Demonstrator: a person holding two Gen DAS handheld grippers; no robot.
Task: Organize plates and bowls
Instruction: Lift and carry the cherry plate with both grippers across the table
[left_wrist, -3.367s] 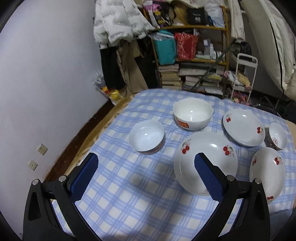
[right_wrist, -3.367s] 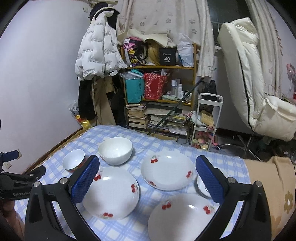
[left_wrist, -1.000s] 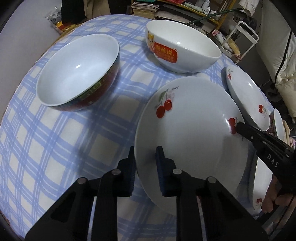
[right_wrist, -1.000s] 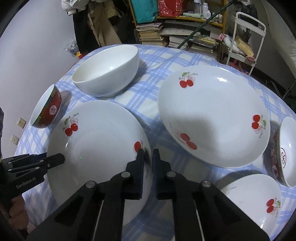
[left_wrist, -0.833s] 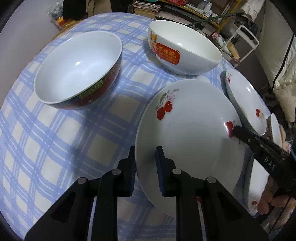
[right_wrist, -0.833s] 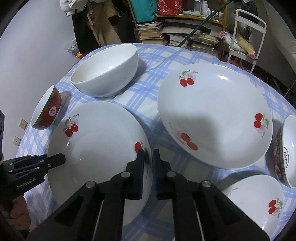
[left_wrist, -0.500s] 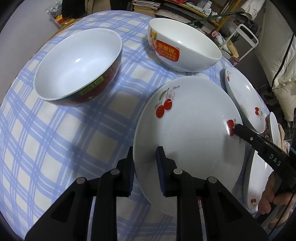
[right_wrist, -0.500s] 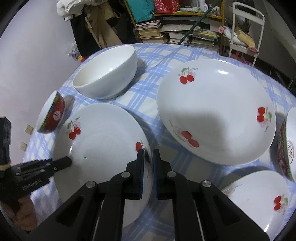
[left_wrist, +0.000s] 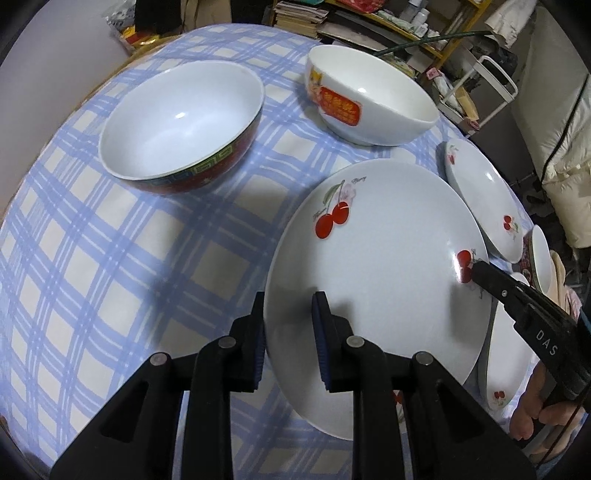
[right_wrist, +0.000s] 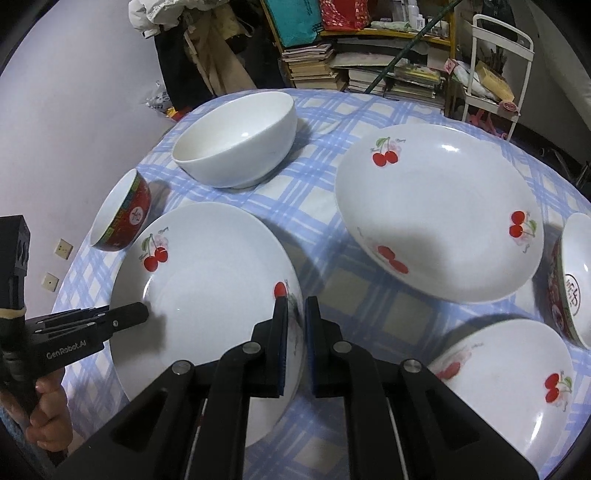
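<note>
Left hand-held gripper (left_wrist: 289, 325) and right hand-held gripper (right_wrist: 295, 325) each pinch opposite rims of the near cherry plate (left_wrist: 376, 243) on the checked desk (left_wrist: 110, 258). Lift both evenly, keep level; stack onto far cherry plate (right_wrist: 439, 206).

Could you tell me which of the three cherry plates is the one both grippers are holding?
It is the plate nearest the red-sided bowl: the left gripper and right gripper clamp opposite edges of its rim, while the other two lie untouched.

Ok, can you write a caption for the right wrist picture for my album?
Both grippers, right gripper and left gripper, clamp opposite rims of one cherry plate on the blue checked tablecloth.
</note>
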